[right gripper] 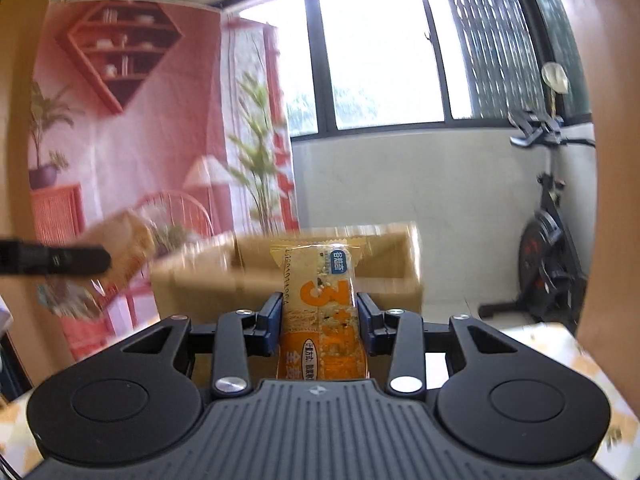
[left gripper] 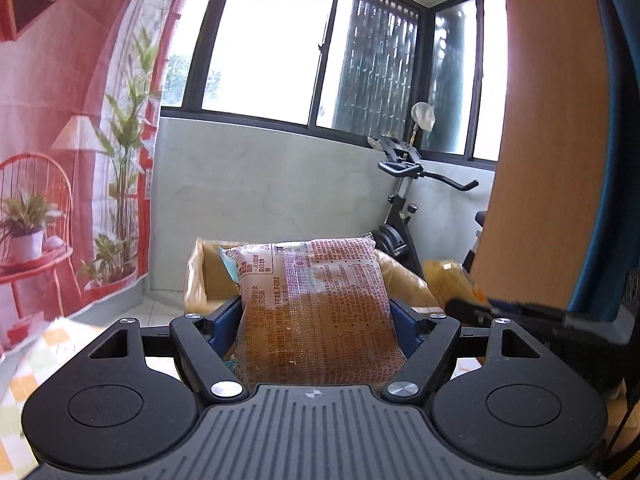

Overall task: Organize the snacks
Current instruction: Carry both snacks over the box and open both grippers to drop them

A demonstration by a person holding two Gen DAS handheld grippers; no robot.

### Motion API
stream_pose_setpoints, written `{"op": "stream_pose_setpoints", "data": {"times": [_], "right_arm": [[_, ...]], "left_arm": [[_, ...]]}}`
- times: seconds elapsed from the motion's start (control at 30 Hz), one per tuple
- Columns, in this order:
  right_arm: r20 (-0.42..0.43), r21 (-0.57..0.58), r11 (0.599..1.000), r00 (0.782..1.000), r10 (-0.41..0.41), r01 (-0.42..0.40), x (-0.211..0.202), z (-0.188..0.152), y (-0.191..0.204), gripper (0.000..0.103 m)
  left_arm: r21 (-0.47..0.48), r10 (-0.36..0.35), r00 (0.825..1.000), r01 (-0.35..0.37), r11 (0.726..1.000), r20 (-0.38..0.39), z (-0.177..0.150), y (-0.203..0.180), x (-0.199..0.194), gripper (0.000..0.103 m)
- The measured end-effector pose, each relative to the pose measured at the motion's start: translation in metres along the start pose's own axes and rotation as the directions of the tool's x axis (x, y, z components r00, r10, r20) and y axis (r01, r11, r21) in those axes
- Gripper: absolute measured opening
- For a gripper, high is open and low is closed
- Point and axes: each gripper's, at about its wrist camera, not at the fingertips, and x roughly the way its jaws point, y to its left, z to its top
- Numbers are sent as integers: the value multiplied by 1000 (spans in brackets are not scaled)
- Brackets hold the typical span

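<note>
Left tongs (left gripper: pixel 314 322) pinch a wide printed brown snack packet (left gripper: pixel 316 312); right tongs (right gripper: pixel 319 322) clamp a narrow orange cracker packet (right gripper: pixel 320 312), both aimed toward the open cardboard box (right gripper: pixel 392 268) at frame centre, probably for dropping in.

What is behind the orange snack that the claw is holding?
Behind the orange snack packet, held in the right gripper, is an open cardboard box. The packet and the box walls hide what is inside.

glossy plastic snack packet (right gripper: pixel 320 312), matt cardboard box (right gripper: pixel 396 256)
</note>
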Motion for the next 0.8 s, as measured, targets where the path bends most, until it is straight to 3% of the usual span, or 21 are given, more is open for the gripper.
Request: {"op": "stream_pose_setpoints", "data": {"times": [0.2, 0.3, 0.5, 0.73, 0.8], "right_arm": [[31, -52, 999, 999, 15, -14, 47, 46, 1, 40], [-2, -71, 997, 1000, 12, -12, 85, 57, 2, 40], [-109, 21, 999, 993, -47, 50, 147, 50, -16, 40], [-158, 89, 992, 984, -78, 92, 174, 38, -35, 40], [-159, 87, 991, 984, -86, 100, 177, 35, -38, 33]], "left_arm": [[-5, -2, 1000, 2, 1000, 4, 33, 4, 38, 79], [-20, 11, 1000, -11, 1000, -16, 42, 12, 65, 79], [22, 66, 992, -64, 998, -109, 46, 28, 119, 79], [120, 130, 977, -110, 987, -169, 41, 33, 150, 79], [134, 131, 974, -107, 985, -186, 40, 36, 157, 79]]}}
